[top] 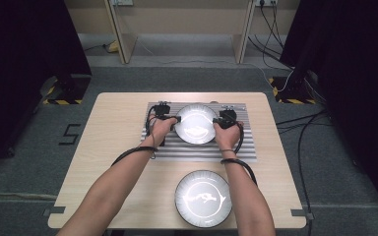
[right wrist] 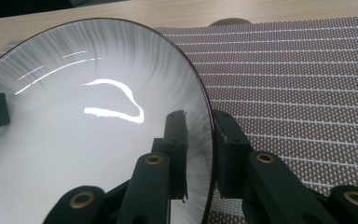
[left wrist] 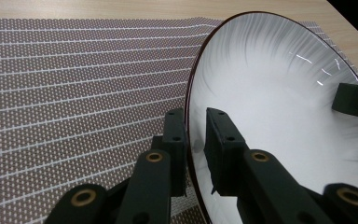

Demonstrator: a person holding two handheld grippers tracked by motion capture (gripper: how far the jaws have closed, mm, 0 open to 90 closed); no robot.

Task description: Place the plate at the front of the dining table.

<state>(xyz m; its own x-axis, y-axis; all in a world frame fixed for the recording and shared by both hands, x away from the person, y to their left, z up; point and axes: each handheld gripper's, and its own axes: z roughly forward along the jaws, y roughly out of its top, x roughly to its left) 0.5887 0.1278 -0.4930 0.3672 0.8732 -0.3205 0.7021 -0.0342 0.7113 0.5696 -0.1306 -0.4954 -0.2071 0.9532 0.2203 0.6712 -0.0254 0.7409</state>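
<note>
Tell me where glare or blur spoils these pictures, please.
High view: sharp, but glare washes out both the plate on the mat and the near plate. Right gripper view: bright curved reflections on the plate; the mat stays crisp. Left gripper view: small streak glints near the far rim; the jaws look slightly soft.

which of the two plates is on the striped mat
The far plate, the one with the left gripper and right gripper at its rim, is over the mat. The near plate sits on bare table.

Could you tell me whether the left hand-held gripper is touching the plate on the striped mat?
Touching. In the left gripper view the left hand-held gripper straddles the plate rim, one jaw inside the plate and one outside, pressed against it.
</note>
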